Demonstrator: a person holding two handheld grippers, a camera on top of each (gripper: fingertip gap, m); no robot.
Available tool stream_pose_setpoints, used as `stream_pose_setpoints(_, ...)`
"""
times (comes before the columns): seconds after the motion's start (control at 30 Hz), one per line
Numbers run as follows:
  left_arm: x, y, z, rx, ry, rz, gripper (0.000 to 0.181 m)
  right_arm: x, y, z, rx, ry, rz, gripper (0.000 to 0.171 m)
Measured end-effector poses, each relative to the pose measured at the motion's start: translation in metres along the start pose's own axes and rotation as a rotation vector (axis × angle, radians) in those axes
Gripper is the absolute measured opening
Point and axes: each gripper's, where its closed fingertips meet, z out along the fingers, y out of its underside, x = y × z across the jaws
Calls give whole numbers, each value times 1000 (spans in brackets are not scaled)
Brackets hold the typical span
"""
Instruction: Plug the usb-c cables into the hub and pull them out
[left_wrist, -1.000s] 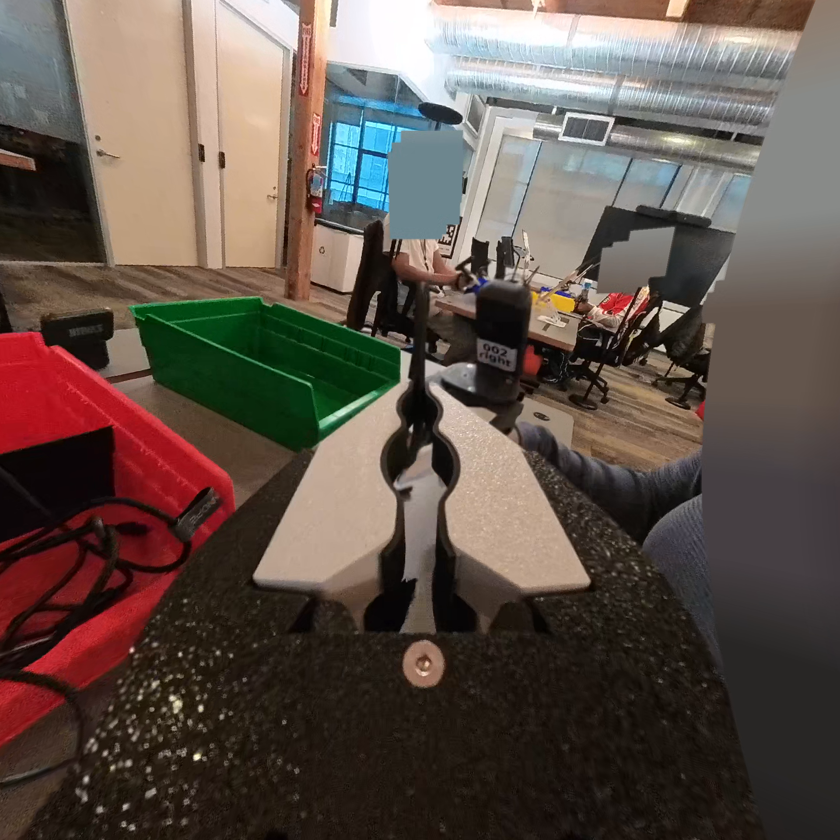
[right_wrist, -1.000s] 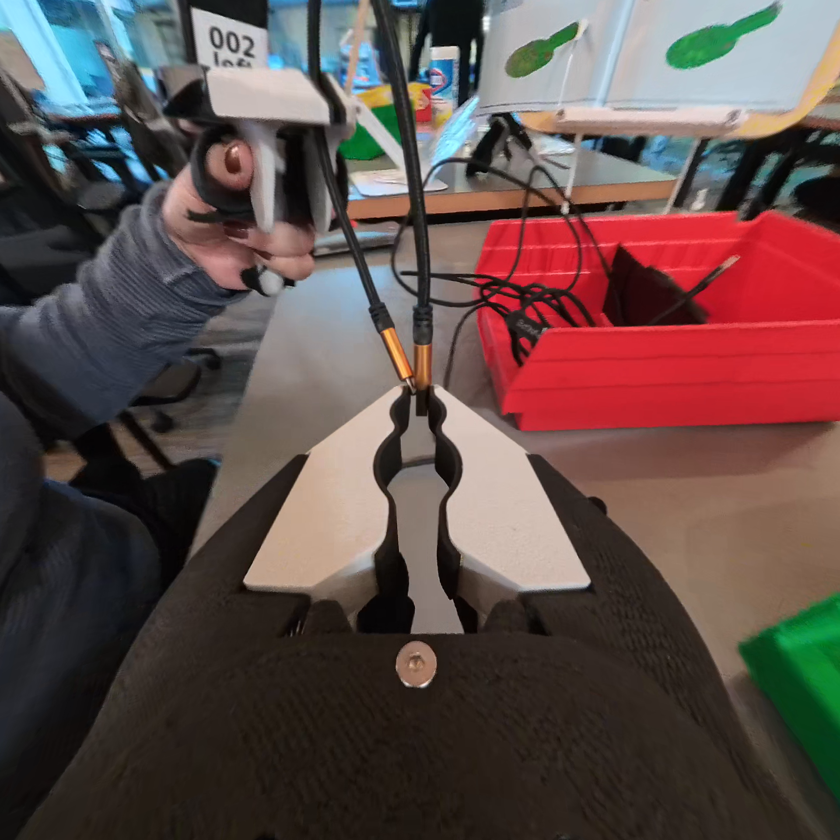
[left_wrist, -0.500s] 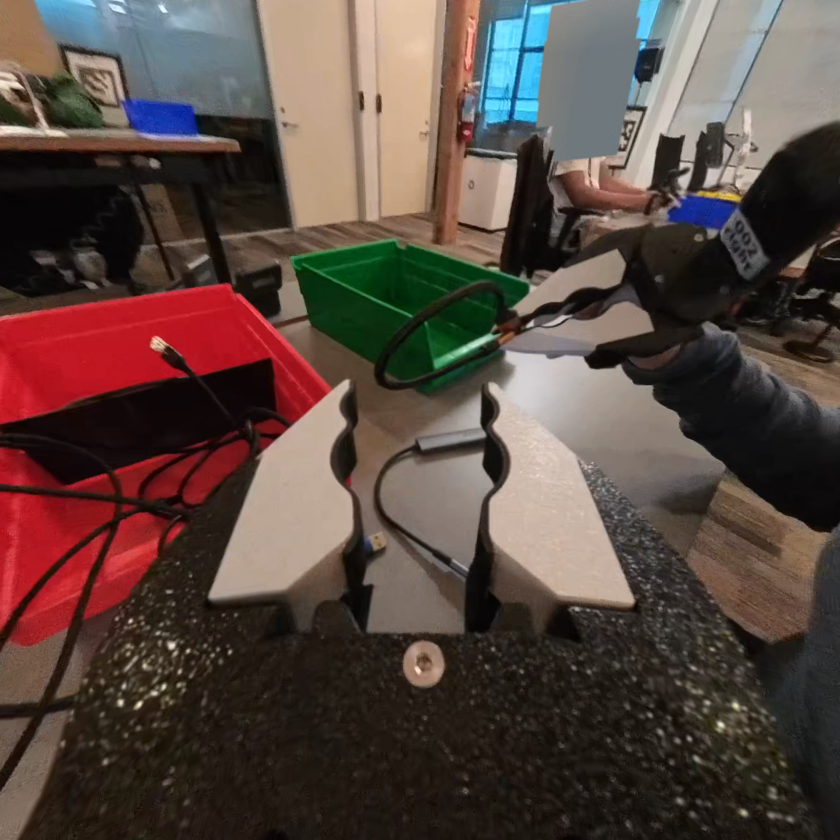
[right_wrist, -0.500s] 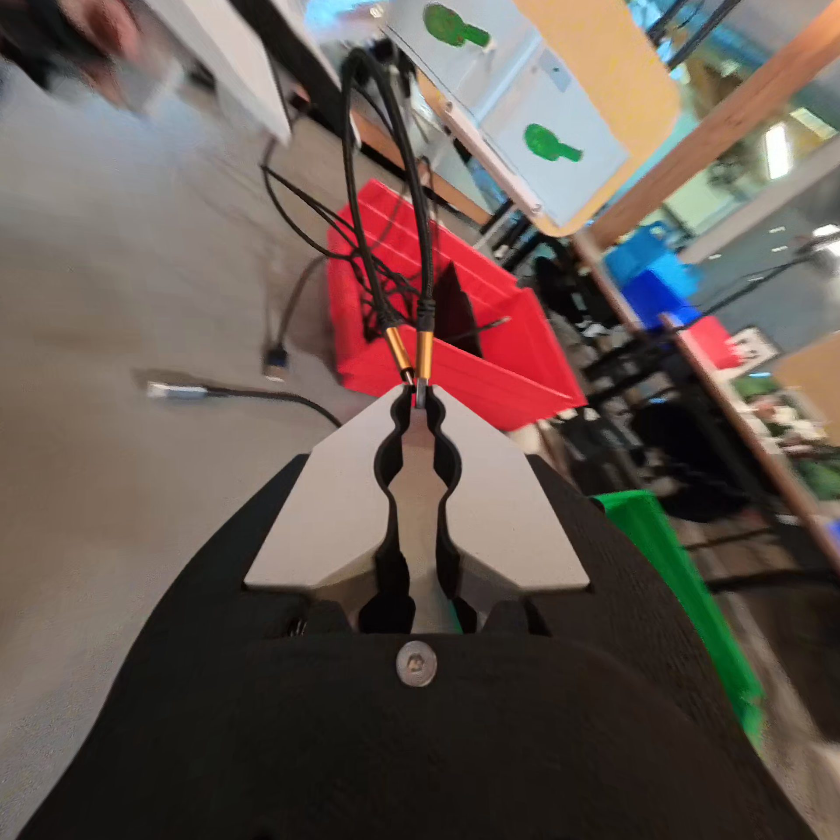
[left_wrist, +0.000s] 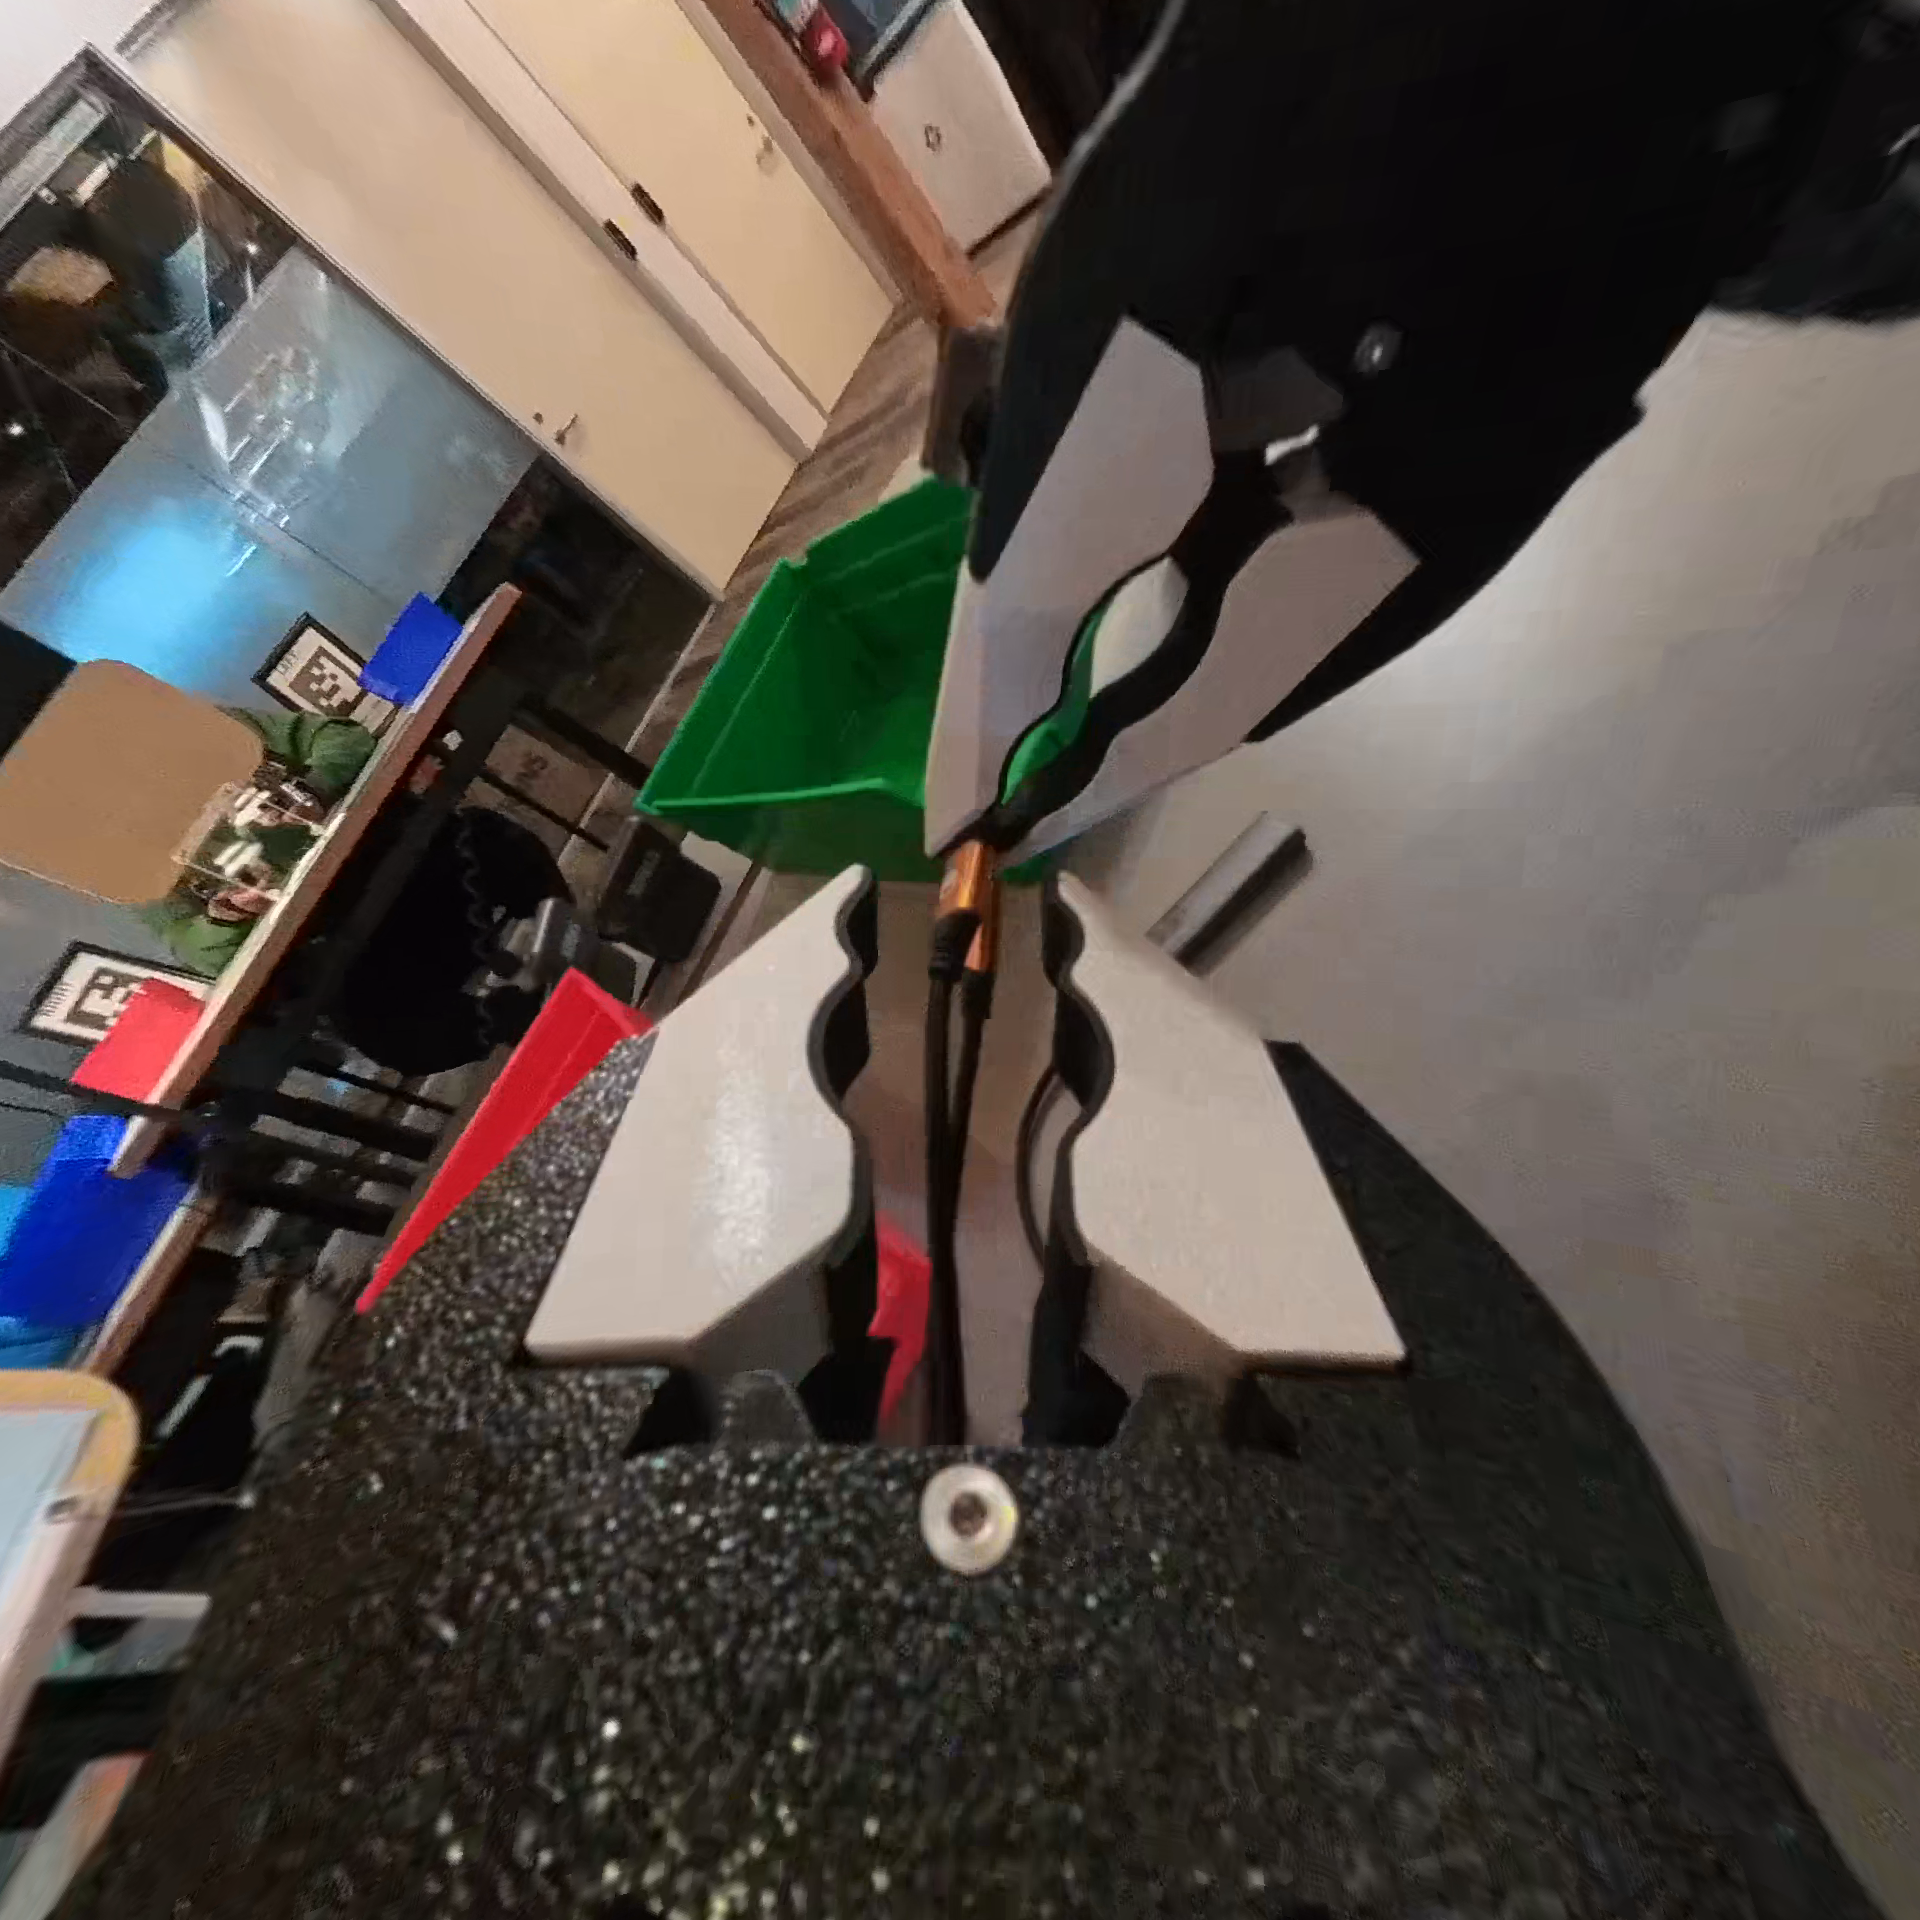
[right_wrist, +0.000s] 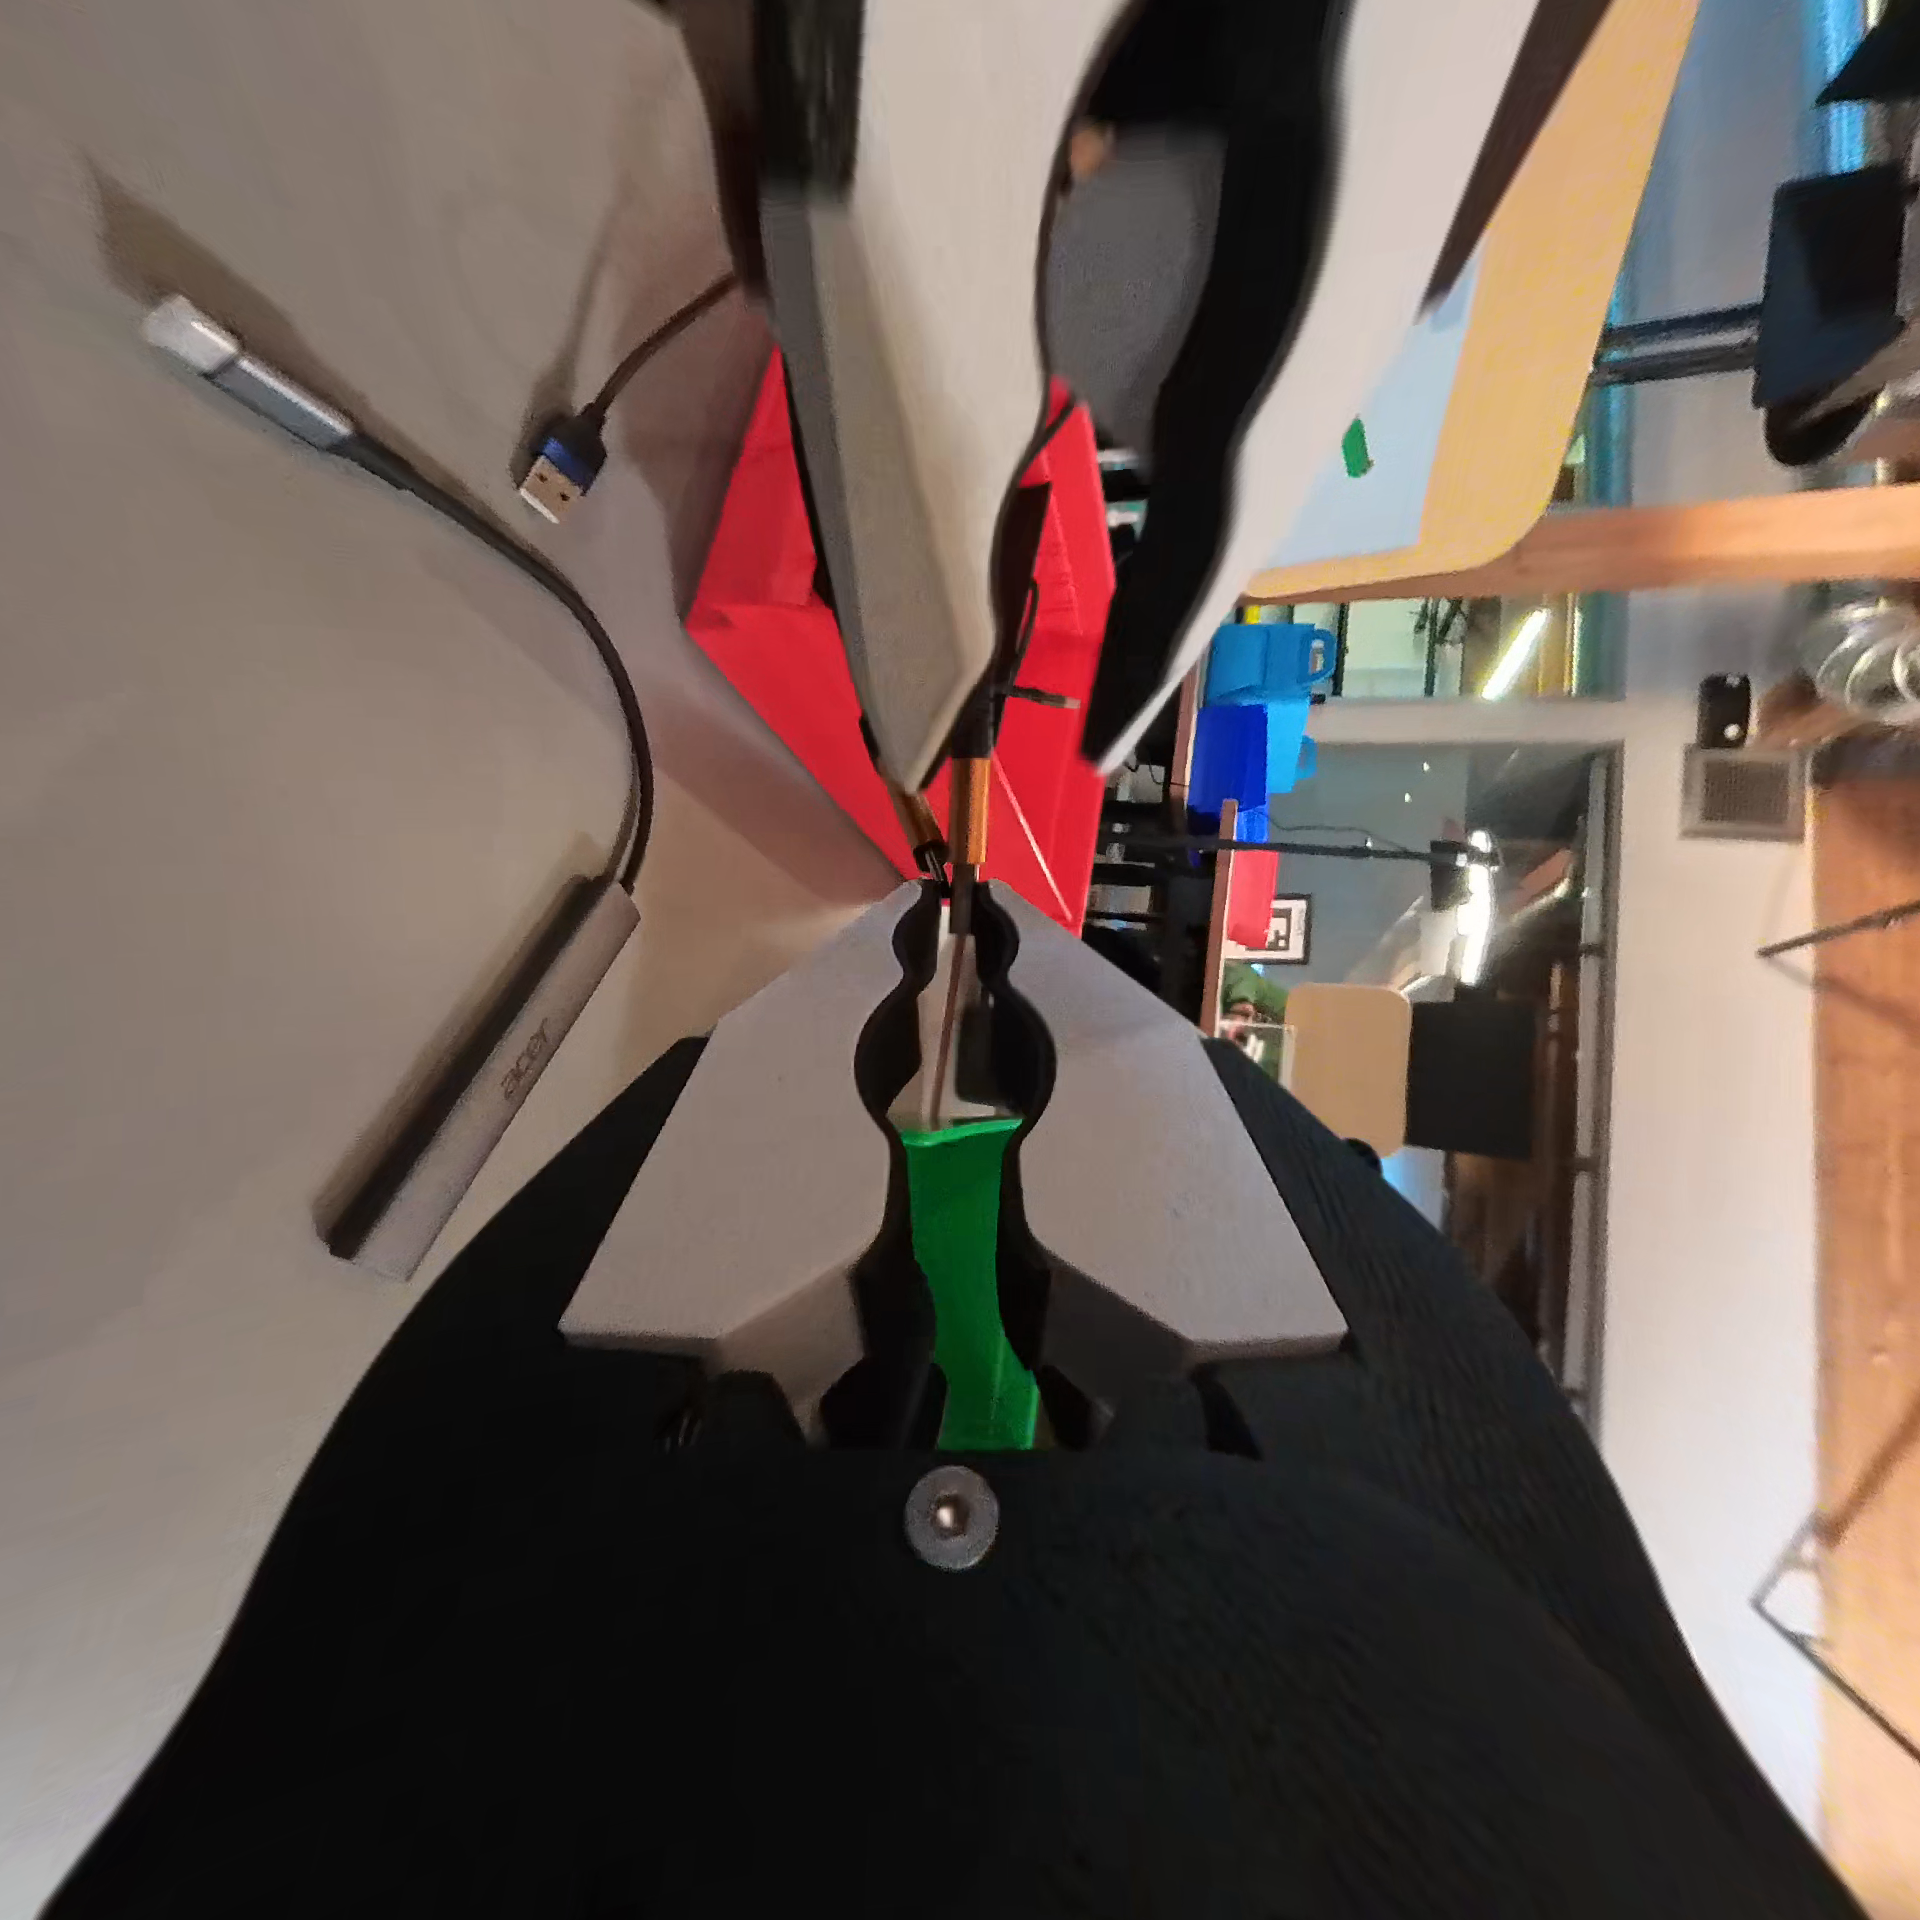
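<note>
A black USB-C cable with two orange-sleeved plugs (right_wrist: 972, 808) is folded double. My right gripper (right_wrist: 951, 896) is shut on both plug ends at its tips. It enters the left wrist view from above (left_wrist: 987, 831). My left gripper (left_wrist: 956, 894) is open, its fingers (left_wrist: 727, 1122) on either side of the orange plugs (left_wrist: 964, 891) and the two cable runs, not touching them. In the right wrist view it hangs from the top (right_wrist: 1008, 769), blurred. The silver hub (right_wrist: 478, 1081) lies flat on the table to the left, nothing plugged into its side.
The hub's own lead curves to a blue USB-A plug (right_wrist: 561, 478) and a silver connector (right_wrist: 239, 364) on the grey table (right_wrist: 260, 779). A red bin (right_wrist: 758, 582) and a green bin (left_wrist: 810, 707) stand on the table near the grippers. Both views are rolled sideways.
My left gripper let go of the cable, opened, and has moved up to the right gripper's tips, now straddling the plugs. The right gripper swung over the table, still holding the plugs.
</note>
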Motion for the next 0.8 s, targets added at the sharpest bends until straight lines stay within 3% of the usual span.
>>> stream_pose_setpoints(0.17,7,18,14,-83,-12,88,13,-6,-6,-1,5,-14,-37,5)
stream_pose_setpoints(0.8,20,26,8,-105,25,153,6,-25,-10,1,39,-110,-9,5)
